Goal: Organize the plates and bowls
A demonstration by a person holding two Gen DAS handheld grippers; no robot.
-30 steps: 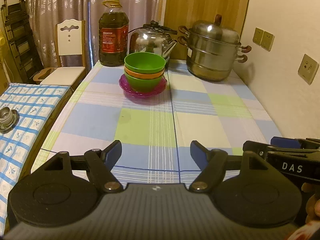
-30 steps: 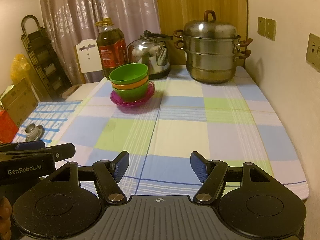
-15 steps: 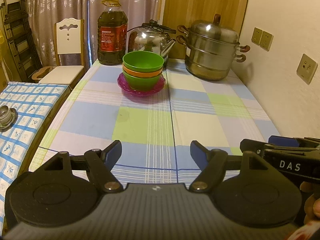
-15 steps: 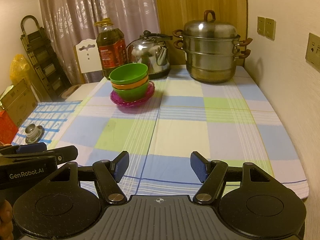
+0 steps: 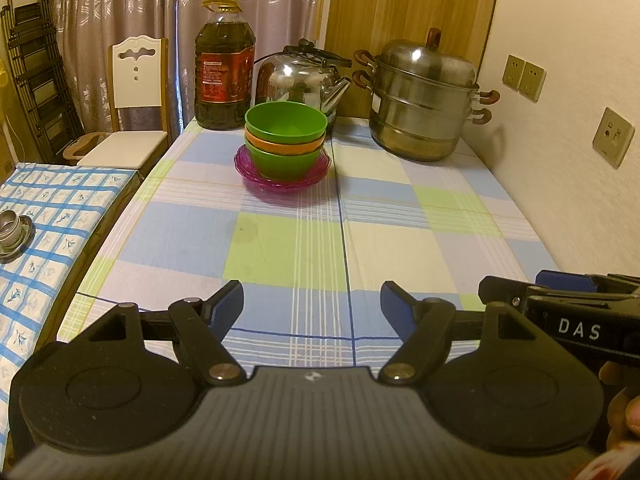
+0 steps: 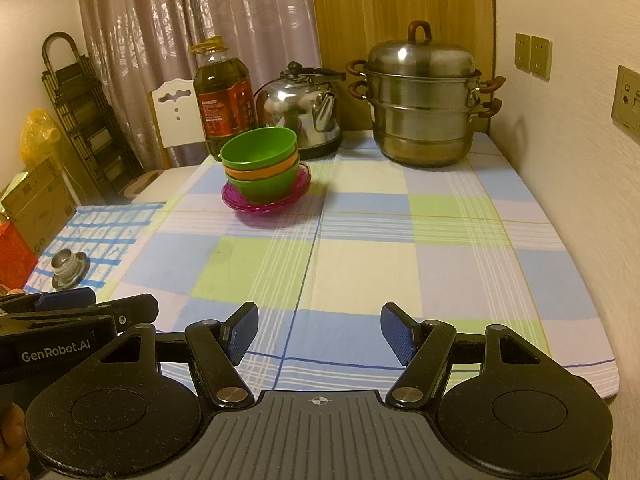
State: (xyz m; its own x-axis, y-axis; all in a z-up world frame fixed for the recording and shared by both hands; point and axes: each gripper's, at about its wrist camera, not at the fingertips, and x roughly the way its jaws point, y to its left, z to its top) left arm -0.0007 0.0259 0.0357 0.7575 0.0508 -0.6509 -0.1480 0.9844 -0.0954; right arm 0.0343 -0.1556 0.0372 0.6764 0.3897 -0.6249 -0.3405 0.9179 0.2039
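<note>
Bowl stack (image 5: pixel 285 140) on purple plate (image 5: pixel 282 178) far across table (image 5: pixel 400 240), well apart from left claw (image 5: pixel 312 305) and right claw (image 6: pixel 319 333); both gape empty.

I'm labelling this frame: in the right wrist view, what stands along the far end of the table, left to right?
Oil bottle → kettle → steamer pot. The bowl stack overlaps the first two, so I leave it out.

No visible change since earlier frames.
</note>
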